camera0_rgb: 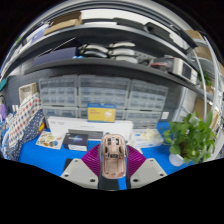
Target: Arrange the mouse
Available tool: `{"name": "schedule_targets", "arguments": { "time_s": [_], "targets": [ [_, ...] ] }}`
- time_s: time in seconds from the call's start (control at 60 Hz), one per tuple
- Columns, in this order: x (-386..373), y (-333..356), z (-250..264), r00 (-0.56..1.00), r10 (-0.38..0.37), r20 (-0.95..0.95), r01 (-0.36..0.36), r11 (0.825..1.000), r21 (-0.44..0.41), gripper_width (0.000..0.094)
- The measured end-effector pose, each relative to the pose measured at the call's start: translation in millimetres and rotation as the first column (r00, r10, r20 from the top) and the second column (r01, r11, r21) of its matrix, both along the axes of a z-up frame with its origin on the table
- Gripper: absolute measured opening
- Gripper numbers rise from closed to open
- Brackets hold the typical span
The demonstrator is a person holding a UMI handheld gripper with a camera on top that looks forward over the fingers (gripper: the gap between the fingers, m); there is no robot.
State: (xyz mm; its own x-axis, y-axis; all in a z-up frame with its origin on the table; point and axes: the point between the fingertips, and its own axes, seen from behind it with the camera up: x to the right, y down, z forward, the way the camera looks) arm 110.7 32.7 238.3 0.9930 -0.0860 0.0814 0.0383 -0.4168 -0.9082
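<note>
The tongs were closed on the mouse, its long axis running straight ahead between the pads, above the tabletop.

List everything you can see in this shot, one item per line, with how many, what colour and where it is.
mouse: one, beige-brown, between the tool's fingers, pressed by both pads
table: one, blue top, under and ahead of the tool
white box: one, white, on the table beyond the fingers
dark box: one, black, in front of the white box
potted plant: one, green, on the table beside the drawer cabinets
drawer cabinets: a row, grey-white, behind the table
yellow box: one, yellow, below the drawer cabinets
shelves: several, dark, above the cabinets, holding boxes
tool: one, grey fingers with purple pads, shut on the mouse
</note>
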Motion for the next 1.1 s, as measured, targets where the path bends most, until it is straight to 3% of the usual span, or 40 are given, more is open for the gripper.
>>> {"name": "schedule_targets", "arguments": {
  "time_s": [0.217,0.383,0.533,0.567,0.75,0.9,0.933,0.983,1.033,1.1],
  "targets": [
    [-78.1,36.2,-107.2,0.994,0.091,-0.06,-0.099,0.985,-0.143,0.0318],
    [-88.6,40.7,-200.9,0.992,0.092,-0.084,-0.113,0.951,-0.289,0.0318],
    [-83.4,35.1,-251.6,0.993,0.08,-0.083,-0.106,0.925,-0.365,0.0326],
    [-83.3,38.2,-249.7,0.993,0.084,-0.085,-0.108,0.936,-0.336,0.0326],
    [-81.9,36.1,-250.6,0.995,0.083,-0.052,-0.096,0.937,-0.335,0.037],
    [-77.7,35.8,-248.8,0.998,0.038,-0.052,-0.054,0.941,-0.334,0.0483],
    [-75.2,33.6,-248.2,0.999,0.025,-0.046,-0.04,0.938,-0.344,0.0548],
    [-69.9,31.9,-242.8,1.0,0.013,-0.02,-0.019,0.939,-0.345,0.0737],
    [-66.8,31.9,-231.7,1.0,0.011,0.007,-0.008,0.946,-0.324,0.0822],
    [-66.5,26.5,-213.9,1.0,0.002,0.017,0.003,0.953,-0.304,0.0837]
  ]
}}
